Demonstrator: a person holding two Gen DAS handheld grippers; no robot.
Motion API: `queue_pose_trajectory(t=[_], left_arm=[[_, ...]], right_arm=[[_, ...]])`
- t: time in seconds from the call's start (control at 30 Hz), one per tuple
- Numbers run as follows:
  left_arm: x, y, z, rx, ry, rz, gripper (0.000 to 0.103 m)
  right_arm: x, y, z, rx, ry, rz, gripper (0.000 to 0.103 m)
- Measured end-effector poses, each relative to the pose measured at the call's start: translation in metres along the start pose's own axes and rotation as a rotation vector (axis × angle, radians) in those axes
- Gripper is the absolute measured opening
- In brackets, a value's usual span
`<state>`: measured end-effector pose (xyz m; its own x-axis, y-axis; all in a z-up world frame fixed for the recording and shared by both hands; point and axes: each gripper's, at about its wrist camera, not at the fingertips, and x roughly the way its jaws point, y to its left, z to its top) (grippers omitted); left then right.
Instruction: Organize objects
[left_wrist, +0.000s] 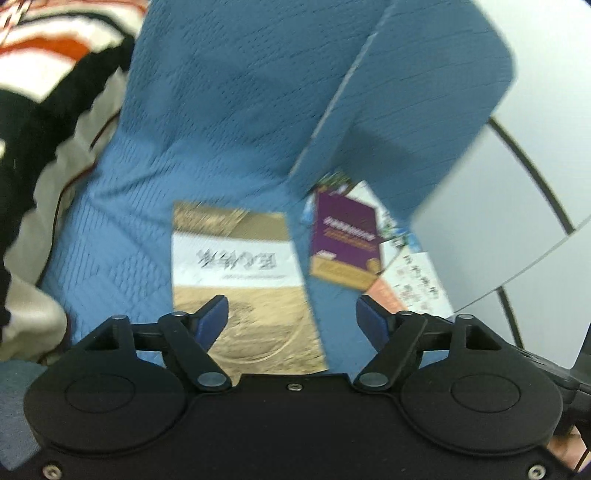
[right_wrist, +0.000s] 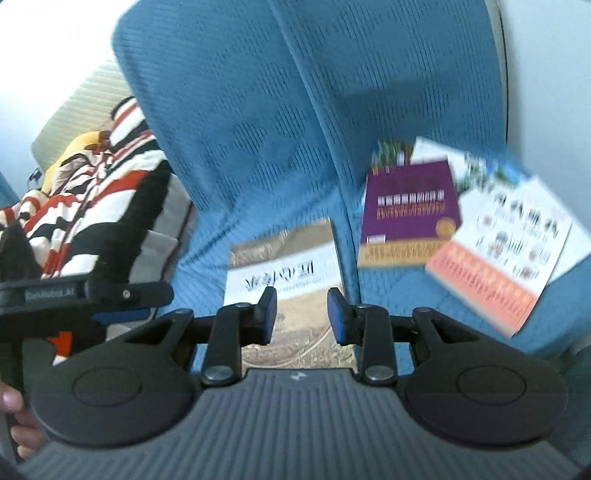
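Observation:
A tan and white book (left_wrist: 240, 280) lies flat on the blue sofa seat (left_wrist: 122, 258); it also shows in the right wrist view (right_wrist: 288, 273). A purple book (left_wrist: 343, 240) lies to its right, overlapping a white and salmon book (left_wrist: 413, 280). Both show in the right wrist view, purple (right_wrist: 406, 218) and white and salmon (right_wrist: 506, 251). My left gripper (left_wrist: 291, 314) is open and empty above the tan book's near end. My right gripper (right_wrist: 302, 315) is open with a narrower gap, empty, over the same book.
Blue back cushions (right_wrist: 295, 110) rise behind the books. A striped red, black and white blanket (right_wrist: 92, 206) lies on the left of the sofa. A white wall (left_wrist: 517, 221) stands to the right. The left gripper's body (right_wrist: 85, 295) shows at the left.

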<state>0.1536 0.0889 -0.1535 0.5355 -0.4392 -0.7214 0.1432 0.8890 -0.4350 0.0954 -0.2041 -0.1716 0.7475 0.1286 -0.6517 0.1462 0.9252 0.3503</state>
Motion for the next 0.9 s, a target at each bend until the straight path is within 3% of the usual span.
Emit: queue_pose_trajectory(t=[0.23, 0.6, 0.87, 0.9], left_arm=[[-0.05, -0.061, -0.005, 0.103, -0.085, -0.05, 0.085], [-0.089, -0.125, -0.034, 0.176, -0.136, -0.092, 0.102], [-0.094, -0.148, -0.06, 0.184, -0.125, -0.097, 0.102], [-0.093, -0.15, -0.063, 0.182, -0.121, -0.102, 0.102]], right_arm=[[-0.051, 0.003, 0.005, -0.009, -0.036, 0.001, 0.034], [-0.12, -0.009, -0.02, 0.0, -0.098, -0.053, 0.034], [-0.139, -0.03, -0.046, 0.047, -0.057, -0.1, 0.034], [-0.141, -0.033, -0.048, 0.054, -0.053, -0.11, 0.038]])
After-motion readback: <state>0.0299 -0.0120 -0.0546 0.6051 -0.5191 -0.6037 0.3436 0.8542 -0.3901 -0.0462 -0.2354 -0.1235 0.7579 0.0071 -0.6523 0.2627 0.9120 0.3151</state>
